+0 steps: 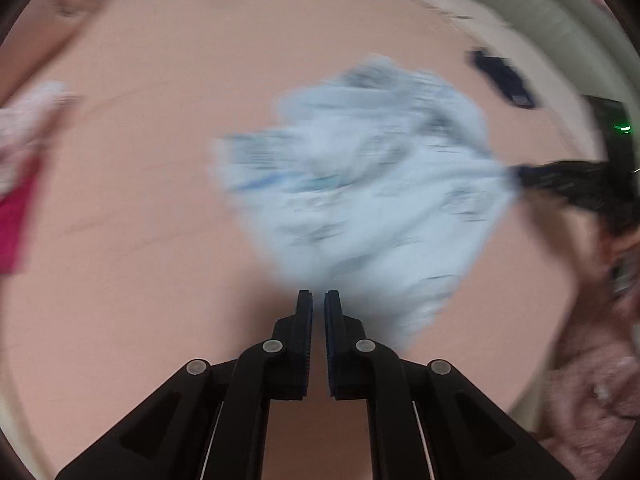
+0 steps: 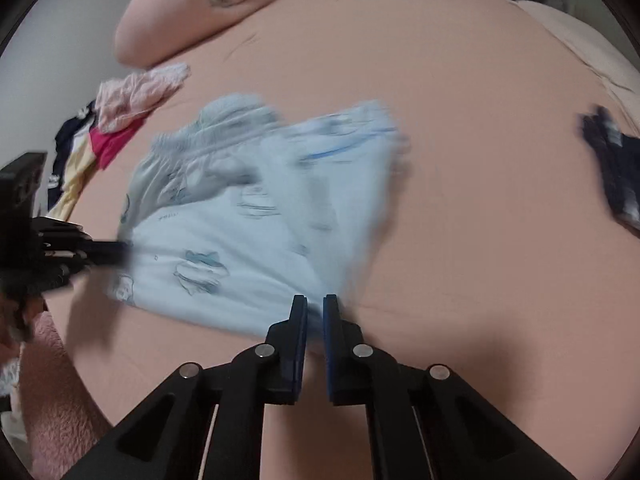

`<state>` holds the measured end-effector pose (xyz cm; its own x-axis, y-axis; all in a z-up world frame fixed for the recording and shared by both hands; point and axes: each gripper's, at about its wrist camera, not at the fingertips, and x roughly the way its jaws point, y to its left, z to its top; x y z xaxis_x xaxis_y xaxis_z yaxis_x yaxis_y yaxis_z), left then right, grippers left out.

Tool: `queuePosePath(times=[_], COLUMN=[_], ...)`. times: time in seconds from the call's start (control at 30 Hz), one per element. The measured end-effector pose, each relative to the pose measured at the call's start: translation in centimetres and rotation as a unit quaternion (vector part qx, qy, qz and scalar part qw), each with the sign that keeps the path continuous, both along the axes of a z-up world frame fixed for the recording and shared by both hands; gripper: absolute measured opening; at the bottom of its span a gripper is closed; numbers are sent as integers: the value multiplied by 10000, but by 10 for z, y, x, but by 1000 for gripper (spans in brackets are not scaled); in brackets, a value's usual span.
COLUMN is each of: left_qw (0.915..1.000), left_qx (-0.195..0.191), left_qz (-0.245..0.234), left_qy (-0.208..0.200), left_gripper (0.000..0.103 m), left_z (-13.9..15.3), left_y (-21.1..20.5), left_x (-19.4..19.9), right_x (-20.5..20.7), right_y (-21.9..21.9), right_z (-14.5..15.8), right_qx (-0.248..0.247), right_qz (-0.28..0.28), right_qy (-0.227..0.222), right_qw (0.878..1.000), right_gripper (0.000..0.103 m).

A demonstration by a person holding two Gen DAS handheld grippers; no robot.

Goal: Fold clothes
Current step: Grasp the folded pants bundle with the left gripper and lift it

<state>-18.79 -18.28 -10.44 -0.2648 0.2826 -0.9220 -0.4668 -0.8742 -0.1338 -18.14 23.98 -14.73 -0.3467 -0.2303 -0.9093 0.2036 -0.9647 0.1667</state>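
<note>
Right wrist view: right claw (image 2: 315, 305) is pinching the near hem of one pale blue garment (image 2: 256, 216) lying on the bed (image 2: 460, 100) ahead; left claw (image 1: 318, 300), nearly pressed together, seems to be gripping another edge. Keeping both edges taut should be giving a flat fold. Two claws; one clothes pile (image 2: 120, 120) far left; one dark item (image 2: 616, 176) far right.

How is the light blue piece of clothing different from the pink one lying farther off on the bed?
The light blue garment is far larger than the pink garment. The blue one carries small printed figures; the pink one shows no clear print. The blue one lies mid-bed by itself, held at its edges by the left gripper and right gripper, while the pink one sits untouched atop a pile of other clothes. Both are crumpled and unfolded.
</note>
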Motion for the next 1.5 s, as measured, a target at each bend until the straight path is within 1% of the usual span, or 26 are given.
queuePosePath(times=[0.07, 0.13, 0.2, 0.27, 0.33, 0.37, 0.4, 0.47, 0.53, 0.57, 0.6, 0.63, 0.67, 0.73, 0.83, 0.93, 1.0, 1.03, 1.07, 1.1, 1.13, 1.17, 1.2, 1.33, 1.4, 1.5], left_qw=[9995, 9972, 9952, 9981, 9992, 9989, 9979, 9938, 9887, 9858, 9824, 9790, 9762, 9725, 9681, 9579, 9535, 9533, 9574, 9622, 9639, 9648, 9647, 9728, 9771, 9794], left_qx=[-61, 508, 705, 407, 340, 306, 323, 588, 728, 769, 809, 868, 975, 995, 1107, 1509, 1801, 1876, 1782, 1620, 1502, 1437, 1512, 1593, 1608, 1761], left_qz=[47, -51, -153, -81, 212, 358, 535, 943, 1308, 1494, 1680, 1836, 1919, 2070, 2224, 2433, 2398, 2344, 2252, 2172, 2176, 2174, 2136, 1671, 1346, 926], left_qy=[296, 543, 662, 448, 94, -83, -189, 55, 54, -29, -112, -191, -257, -374, -332, -194, -281, -326, -307, -288, -328, -346, -284, 171, 351, 339], left_gripper=[5, 5, 5, 5, 5, 5, 5, 5, 9, 20, 40, 51, 65, 65, 65, 72, 72, 72, 57, 18, 11, 11, 10, 10, 10, 10], left_z=[15, 26, 24, 4, -9, -15, -17, 4, 7, 4, 2, -2, -10, -23, -38, -45, -46, -47, -48, -51, -54, -56, -49, -3, 20, 45], left_y=[-6, 18, 53, 79, 72, 68, 62, 41, 28, 23, 18, 15, 15, 18, 25, 37, 54, 64, 76, 90, 96, 101, 104, 128, 147, 166], left_x=[-5, -13, -25, -43, -56, -63, -68, -61, -52, -49, -45, -41, -37, -30, -24, -30, -39, -44, -47, -50, -52, -54, -51, -30, -21, -12], right_x=[-5, -15, -31, -49, -67, -74, -80, -78, -71, -66, -62, -58, -60, -58, -53, -59, -68, -72, -76, -76, -74, -73, -71, -50, -33, -10], right_y=[16, 14, -14, -48, -76, -78, -68, -43, -20, -16, -11, -8, -8, -3, 4, -8, -22, -28, -33, -39, -44, -49, -53, -29, -25, 5], right_z=[13, 32, 39, 33, 6, -8, -18, -8, 9, 14, 18, 22, 18, 3, -21, -35, -33, -31, -29, -31, -32, -32, -32, 0, 21, 31], right_qx=[238, -381, -816, -999, -593, -259, -246, -576, -730, -874, -1018, -1165, -1338, -1602, -1459, -1807, -1929, -2030, -2126, -2149, -1928, -1706, -1515, -2185, -2178, -2188], right_qz=[-226, -265, -68, 280, 582, 623, 597, 309, -14, -88, -163, -243, -374, -673, -1020, -974, -816, -732, -653, -619, -566, -513, -469, -600, -489, -709], right_qy=[98, 428, 590, 450, 45, -80, -210, -146, 71, 119, 167, 199, 93, -267, -579, -391, -399, -460, -527, -621, -575, -529, -486, -219, 4, 47], right_qw=[9994, 9980, 9949, 9936, 9965, 9977, 9977, 9978, 9973, 9961, 9945, 9927, 9903, 9844, 9823, 9779, 9770, 9753, 9735, 9727, 9779, 9826, 9862, 9737, 9748, 9732], right_gripper=[13, 13, 14, 14, 14, 6, 0, 0, 13, 26, 35, 53, 63, 64, 64, 92, 89, 70, 60, 59, 44, 20, 12, 12, 12, 12])
